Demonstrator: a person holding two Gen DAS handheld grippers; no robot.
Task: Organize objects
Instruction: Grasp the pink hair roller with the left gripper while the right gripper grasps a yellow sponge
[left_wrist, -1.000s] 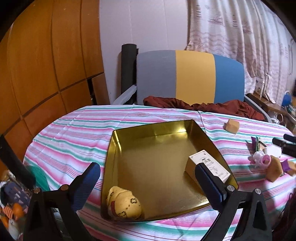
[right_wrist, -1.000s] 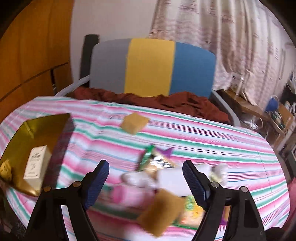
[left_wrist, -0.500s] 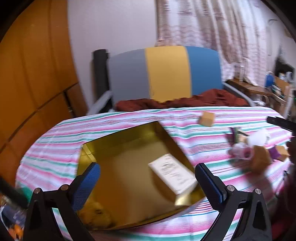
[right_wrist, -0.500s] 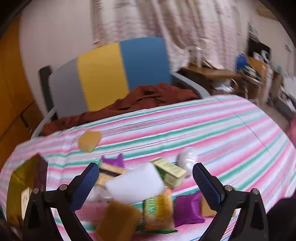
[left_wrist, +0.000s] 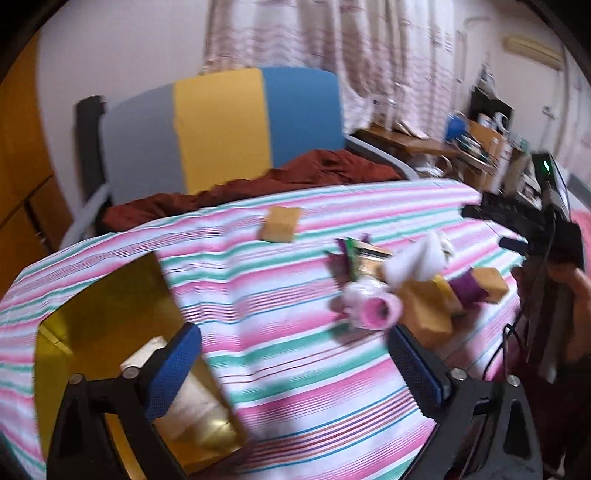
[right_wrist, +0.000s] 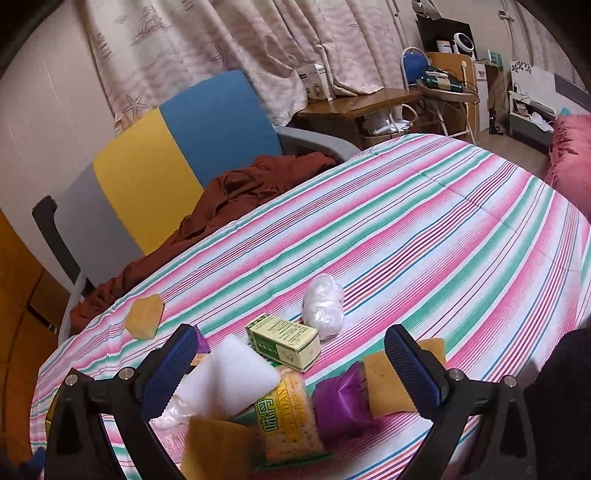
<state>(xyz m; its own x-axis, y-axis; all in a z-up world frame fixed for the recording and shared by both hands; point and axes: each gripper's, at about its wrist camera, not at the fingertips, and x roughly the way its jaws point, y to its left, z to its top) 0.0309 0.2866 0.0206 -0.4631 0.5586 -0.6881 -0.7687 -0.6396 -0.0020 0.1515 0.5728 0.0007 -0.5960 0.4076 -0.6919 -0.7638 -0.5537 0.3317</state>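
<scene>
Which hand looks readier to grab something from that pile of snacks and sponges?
Probably the right gripper: open, with the white sponge and green box between its fingers. The left gripper sits farther back, beside the gold tray.

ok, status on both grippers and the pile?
Left gripper open, empty, beside gold tray. Right gripper open, empty, over the pile: white sponge, green box, cracker pack. Nothing blocking.

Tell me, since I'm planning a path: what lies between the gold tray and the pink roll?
In the left wrist view, only bare striped tablecloth separates the gold tray from the pink roll.
</scene>
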